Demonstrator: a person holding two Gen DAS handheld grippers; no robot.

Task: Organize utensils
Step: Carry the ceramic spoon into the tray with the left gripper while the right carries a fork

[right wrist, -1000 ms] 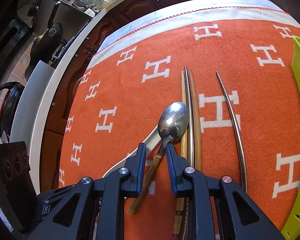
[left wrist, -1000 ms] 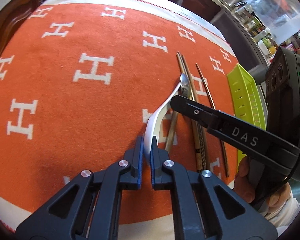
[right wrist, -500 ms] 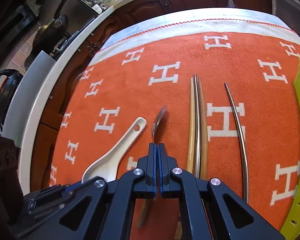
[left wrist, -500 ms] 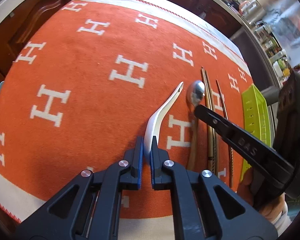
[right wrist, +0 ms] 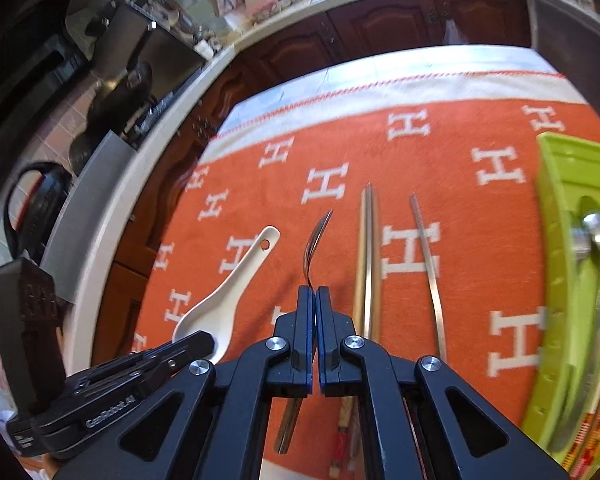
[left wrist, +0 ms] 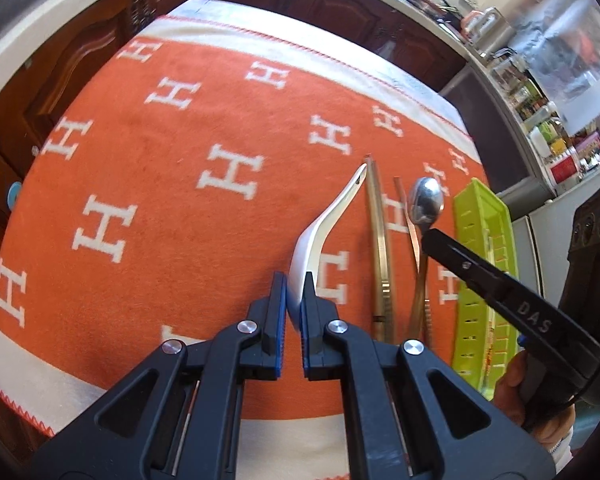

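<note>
Left wrist view: left gripper (left wrist: 294, 300) has its jaws clenched on the bowl end of the white ceramic spoon (left wrist: 324, 224), handle pointing away over the orange blanket (left wrist: 172, 200). The blanket covers the counter. To the right lie a pair of chopsticks (left wrist: 378, 240), side by side and touching, then a single metal chopstick (left wrist: 404, 204). Beyond it the right gripper (left wrist: 430, 236) carries the metal spoon (left wrist: 425, 200), bowl up, just beside the green tray (left wrist: 466, 248).

Right wrist view: right gripper jaws are pressed tight on the neck of the metal spoon (right wrist: 318, 240), seen edge-on; its wooden handle hangs below the jaws. White spoon (right wrist: 228, 288) sits to the left, in the left gripper (right wrist: 196, 346). The green tray (right wrist: 556, 184) at right already holds some cutlery, too blurred to identify.

Risks, as a judgement: the metal spoon is pinched at a thin neck with a long handle hanging free, so it could pivot or slip on the way to the tray. Glazed ceramic held by a curved bowl wall may slide out. Both grippers are close together, so the tools could knock each other or the chopsticks on the blanket.
</note>
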